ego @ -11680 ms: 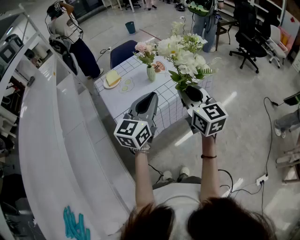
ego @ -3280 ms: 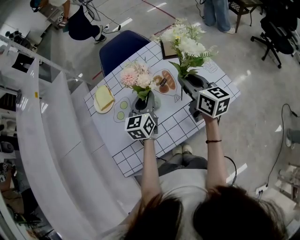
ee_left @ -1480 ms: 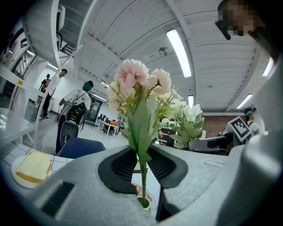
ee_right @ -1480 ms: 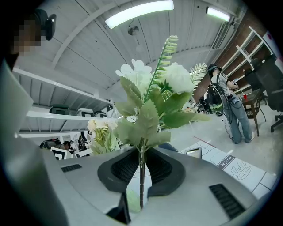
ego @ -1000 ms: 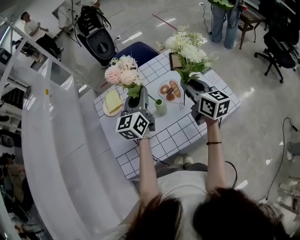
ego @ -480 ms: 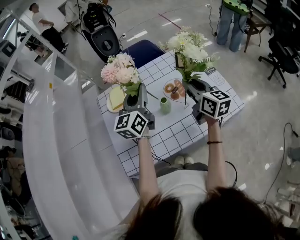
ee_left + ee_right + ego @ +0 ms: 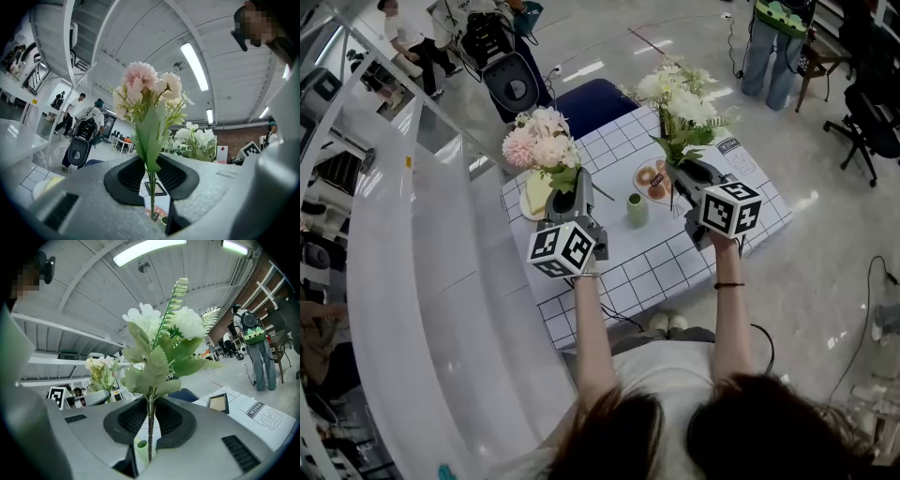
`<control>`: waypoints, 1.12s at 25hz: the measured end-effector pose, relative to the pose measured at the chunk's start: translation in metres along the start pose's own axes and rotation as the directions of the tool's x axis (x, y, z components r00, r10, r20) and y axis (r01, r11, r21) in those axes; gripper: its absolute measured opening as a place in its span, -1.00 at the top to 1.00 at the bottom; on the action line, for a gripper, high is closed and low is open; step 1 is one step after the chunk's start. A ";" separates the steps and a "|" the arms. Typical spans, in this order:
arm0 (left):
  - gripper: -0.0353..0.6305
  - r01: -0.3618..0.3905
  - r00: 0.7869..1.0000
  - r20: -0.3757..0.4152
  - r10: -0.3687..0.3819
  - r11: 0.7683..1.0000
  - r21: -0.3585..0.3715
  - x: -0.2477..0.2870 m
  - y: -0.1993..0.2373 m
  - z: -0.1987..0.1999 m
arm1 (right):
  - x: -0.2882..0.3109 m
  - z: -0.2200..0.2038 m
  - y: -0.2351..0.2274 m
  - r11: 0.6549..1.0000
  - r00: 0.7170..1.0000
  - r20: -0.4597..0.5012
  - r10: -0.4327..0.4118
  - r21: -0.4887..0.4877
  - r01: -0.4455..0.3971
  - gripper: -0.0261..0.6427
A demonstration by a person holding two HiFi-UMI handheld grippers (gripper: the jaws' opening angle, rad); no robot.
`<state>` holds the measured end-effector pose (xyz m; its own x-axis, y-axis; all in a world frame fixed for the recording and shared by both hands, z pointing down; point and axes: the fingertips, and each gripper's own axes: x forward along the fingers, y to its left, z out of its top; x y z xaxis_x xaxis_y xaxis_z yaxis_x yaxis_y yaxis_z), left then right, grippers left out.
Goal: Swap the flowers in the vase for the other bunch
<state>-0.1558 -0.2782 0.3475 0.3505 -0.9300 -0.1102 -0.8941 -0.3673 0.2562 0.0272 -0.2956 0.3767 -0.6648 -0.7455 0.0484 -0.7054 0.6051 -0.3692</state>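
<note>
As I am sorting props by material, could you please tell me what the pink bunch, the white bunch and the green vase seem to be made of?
Pink bunch: probably artificial, fabric petals and plastic stems; flat matte serrated leaves.
White bunch: likewise artificial-looking, matte leaves.
Green vase: smooth, possibly glazed ceramic; too small to be sure.

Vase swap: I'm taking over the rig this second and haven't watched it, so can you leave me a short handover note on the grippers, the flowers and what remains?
Grippers: the left gripper is shut on the stems of the pink bunch. The right gripper is shut on the stems of the white bunch. Both bunches are held upright above the table.
Things: the green vase stands upright on the table between the two grippers, empty.
Done: the pink bunch, which stood in the vase earlier, is out.
Left: lower the white bunch's stems into the vase and release, then set the pink bunch down.
</note>
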 end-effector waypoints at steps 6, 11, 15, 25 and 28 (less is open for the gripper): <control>0.66 -0.038 0.999 -0.017 0.038 0.999 0.027 -0.007 0.008 -0.002 | 0.003 -0.003 0.004 1.000 1.000 -0.009 0.015 -0.001 -0.015 0.78; 0.66 -0.057 0.998 -0.020 0.057 0.998 0.018 -0.014 0.016 -0.004 | 0.003 -0.003 0.003 1.000 1.000 -0.011 0.013 -0.003 -0.013 0.78; 0.66 -0.076 0.997 -0.027 0.076 0.997 0.001 -0.018 0.022 -0.007 | 0.004 -0.003 0.001 1.000 1.000 -0.008 0.008 0.001 -0.008 0.78; 0.69 -0.096 0.994 -0.053 0.097 0.995 0.026 -0.023 0.025 -0.012 | 0.004 -0.003 0.006 1.000 1.000 -0.012 0.014 -0.002 -0.014 0.78; 0.68 -0.098 0.994 -0.053 0.100 0.995 0.032 -0.024 0.025 -0.011 | 0.003 -0.002 0.006 1.000 1.000 -0.011 0.012 -0.005 -0.012 0.78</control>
<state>-0.1837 -0.2647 0.3674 0.2738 -0.9612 -0.0327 -0.9326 -0.2736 0.2351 0.0204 -0.2937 0.3764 -0.6758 -0.7351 0.0540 -0.6985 0.6153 -0.3654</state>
